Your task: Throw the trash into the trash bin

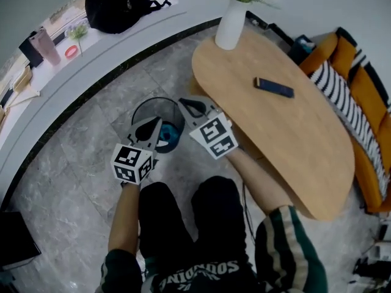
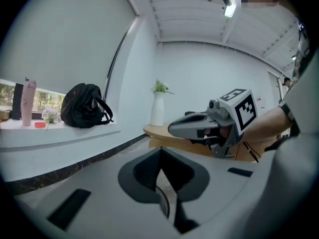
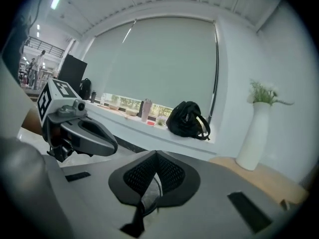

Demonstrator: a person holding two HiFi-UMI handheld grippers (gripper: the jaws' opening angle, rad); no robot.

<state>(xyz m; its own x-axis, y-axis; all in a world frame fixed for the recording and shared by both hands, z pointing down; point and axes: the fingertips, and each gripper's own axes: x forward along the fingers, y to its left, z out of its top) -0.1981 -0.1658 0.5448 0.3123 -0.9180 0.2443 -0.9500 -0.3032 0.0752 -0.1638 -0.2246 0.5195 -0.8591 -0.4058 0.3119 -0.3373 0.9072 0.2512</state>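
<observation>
You are finishing the throw. The trash (image 1: 166,140), which I am taking to be the blue lump, is lying inside the bin (image 1: 139,107) on the floor, just beside the table (image 1: 287,139), and neither gripper is carrying anything. The left gripper (image 1: 156,123) is hanging over the bin's near rim with its jaws pressed together and nothing between them; its own view is showing only a sliver of floor and bin rim behind the meeting tips. The right gripper (image 1: 183,102) is sitting over the bin's right side, close to the table edge, and its jaws are likewise closed tight on nothing. Both are pointing forward and a little downward, side by side, near each other but apart. So I am judging the drop as done and the hands as being at the clearing-away stage. The next move is calling for you to draw both grippers back from the bin without clipping its rim, and for the right one to be minding the table edge beside it. I am seeing no other rubbish to fetch: the table is bearing only a phone (image 1: 274,87) and a vase (image 1: 231,24). If another piece is waiting out of view, you are needing to spread the jaws before reaching for it.
</observation>
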